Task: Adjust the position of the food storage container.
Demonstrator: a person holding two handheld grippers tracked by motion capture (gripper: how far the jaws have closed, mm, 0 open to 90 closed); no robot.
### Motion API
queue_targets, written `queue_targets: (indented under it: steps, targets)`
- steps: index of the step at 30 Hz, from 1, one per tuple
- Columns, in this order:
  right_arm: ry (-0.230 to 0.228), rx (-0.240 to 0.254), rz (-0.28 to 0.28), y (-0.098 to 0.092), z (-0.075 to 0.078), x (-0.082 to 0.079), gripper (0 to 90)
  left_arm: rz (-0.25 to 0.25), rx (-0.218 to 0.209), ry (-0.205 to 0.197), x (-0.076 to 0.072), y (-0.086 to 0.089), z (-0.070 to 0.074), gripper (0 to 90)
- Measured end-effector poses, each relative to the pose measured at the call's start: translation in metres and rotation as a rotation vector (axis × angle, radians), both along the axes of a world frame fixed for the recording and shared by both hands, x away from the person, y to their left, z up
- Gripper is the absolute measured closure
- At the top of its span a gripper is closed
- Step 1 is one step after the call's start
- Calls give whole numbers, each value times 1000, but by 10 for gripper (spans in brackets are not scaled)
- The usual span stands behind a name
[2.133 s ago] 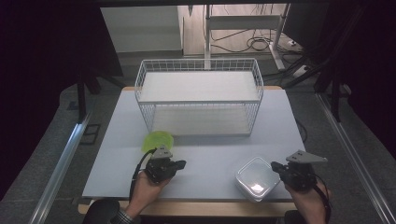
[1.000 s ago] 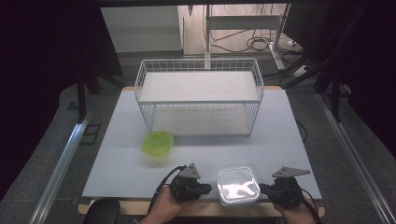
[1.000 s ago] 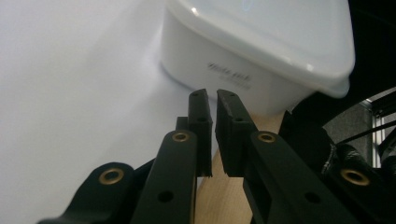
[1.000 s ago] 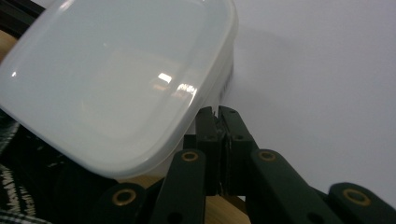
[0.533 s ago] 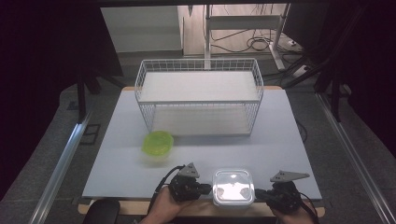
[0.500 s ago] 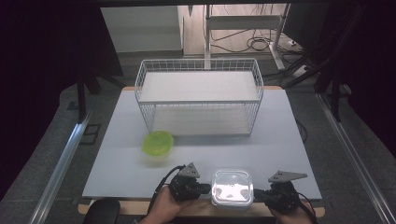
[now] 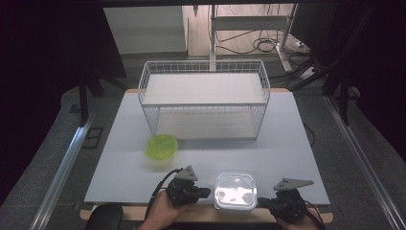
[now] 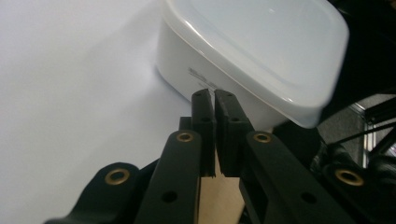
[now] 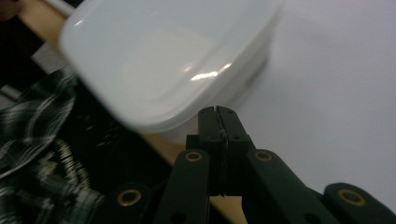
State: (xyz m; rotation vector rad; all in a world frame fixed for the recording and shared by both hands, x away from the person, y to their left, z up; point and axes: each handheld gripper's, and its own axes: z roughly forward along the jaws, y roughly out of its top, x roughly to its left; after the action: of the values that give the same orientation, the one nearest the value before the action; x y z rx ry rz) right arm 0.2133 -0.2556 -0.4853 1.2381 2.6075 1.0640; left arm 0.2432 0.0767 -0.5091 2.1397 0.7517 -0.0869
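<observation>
A white square container (image 7: 234,190) with a translucent lid sits at the table's front edge, partly over the wooden rim. My left gripper (image 7: 205,191) is at its left side and my right gripper (image 7: 263,203) at its right front corner. In the left gripper view the container (image 8: 252,51) is just beyond the left gripper (image 8: 214,97), whose jaws are shut with nothing between them. The right gripper view has the right gripper (image 9: 217,112) shut as well, its tips against the container's (image 9: 173,56) near wall.
A lime-green round bowl (image 7: 162,146) lies on the pale table (image 7: 287,139), left of centre. A white wire basket (image 7: 203,98) stands across the back half. The wooden front rim (image 7: 206,212) runs under both hands.
The left gripper left the green bowl and moved right to the container. The container slid left and toward the front edge, with the right gripper following behind it.
</observation>
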Motion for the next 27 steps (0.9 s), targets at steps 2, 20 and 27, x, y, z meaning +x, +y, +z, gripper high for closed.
queue_targets:
  steps: [2,20,27]
  targets:
    - [8,-5,11,2,-1,-3,895,-5,-4,9,-5,0,0,888]
    - [-13,-4,8,26,-3,27,894,66,50,-6,6,7,-2,886]
    - [-21,-6,19,40,-4,49,895,133,66,-16,23,19,-2,893]
